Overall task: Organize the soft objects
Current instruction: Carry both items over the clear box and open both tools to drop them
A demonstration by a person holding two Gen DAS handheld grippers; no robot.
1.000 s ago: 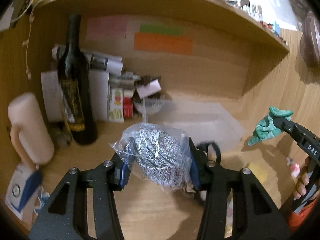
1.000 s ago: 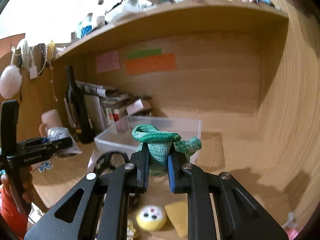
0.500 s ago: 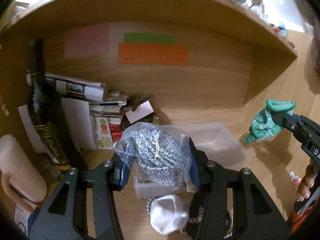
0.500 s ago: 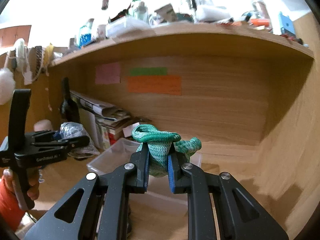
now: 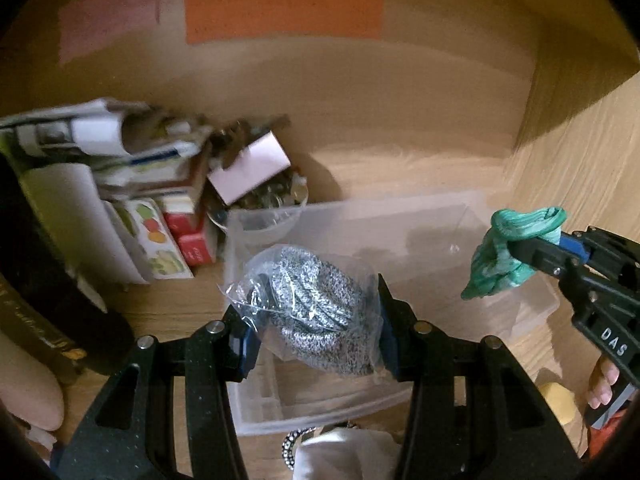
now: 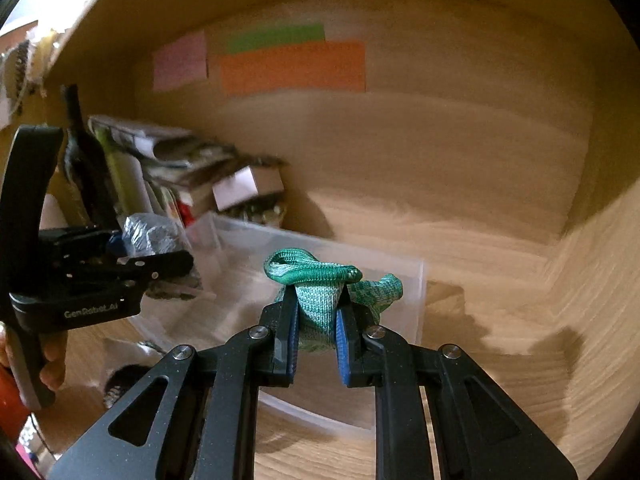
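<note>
The clear plastic box (image 5: 440, 240) sits on the wooden desk (image 6: 500, 240), and everything here is told from that box.

The left gripper (image 5: 312, 336) hangs over the near part of the box. Its two fingers pinch a see-through bag with a shiny metal scrubber (image 5: 316, 308) inside. The bag sits snug between the blue pads, one on each side. In the right wrist view, this same gripper (image 6: 168, 268) shows at the left side of the box, with the bag (image 6: 152, 236) sticking out past its tips.

The right gripper (image 6: 316, 328) hangs over the right side of the box. Its fingers are pressed close together and squeeze a green knitted cloth (image 6: 320, 292). The cloth bunches up above the pads and flops down to one side. In the left wrist view the green cloth (image 5: 504, 256) dangles over the right edge of the box, held by the black tongs (image 5: 532, 248).

Inside, the box looks bare at the far end.

Behind the box, to its left, is a heap of papers and small cartons (image 5: 160, 208). A dark bottle (image 6: 80, 152) stands further left of that. On the wooden wall behind the box are a pink note (image 6: 180, 60), a green note (image 6: 276, 36) and an orange note (image 6: 292, 66).

Just in front of the box lies something white and soft (image 5: 340, 452). A yellow lump (image 5: 558, 400) sits near the box's right front corner.
</note>
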